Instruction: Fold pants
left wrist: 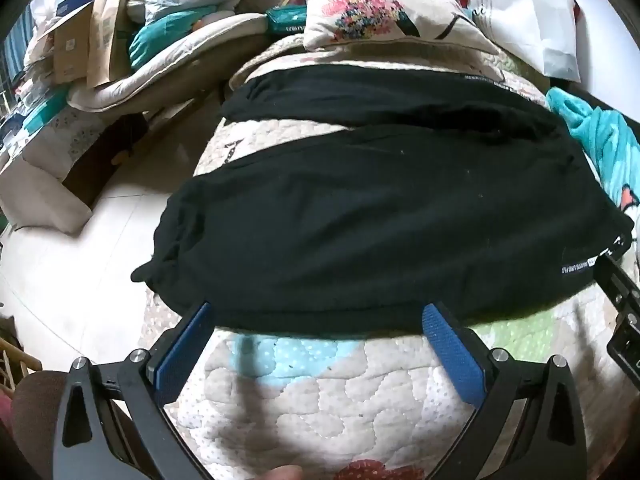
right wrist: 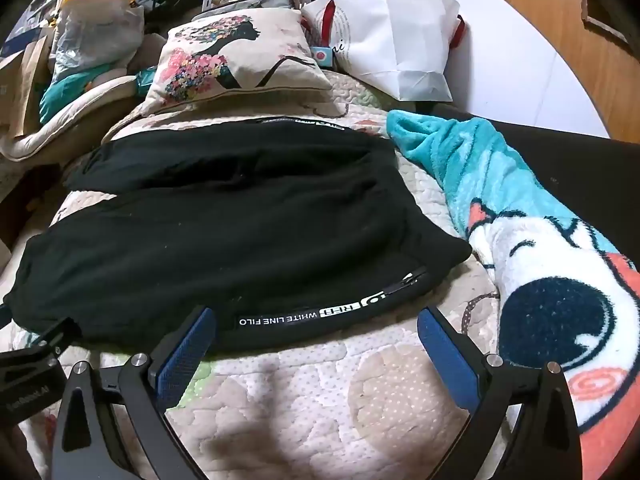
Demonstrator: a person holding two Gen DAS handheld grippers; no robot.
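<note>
Black pants point(left wrist: 360, 216) lie spread across a quilted bed, legs running to the left, waistband with white lettering point(right wrist: 320, 314) at the right. My left gripper point(left wrist: 320, 316) is open, its blue pads just at the near edge of the lower leg. My right gripper point(right wrist: 316, 320) is open, hovering at the near edge by the waistband; its body shows at the right edge of the left wrist view point(left wrist: 620, 312). The pants also fill the middle of the right wrist view point(right wrist: 224, 232). Neither gripper holds cloth.
A floral pillow point(left wrist: 380, 4) and a white paper bag point(right wrist: 400, 40) lie behind the pants. A teal cartoon blanket point(right wrist: 520, 220) lies to the right. Boxes and bags point(left wrist: 80, 40) are piled at the left, beyond the bed edge and floor point(left wrist: 80, 260).
</note>
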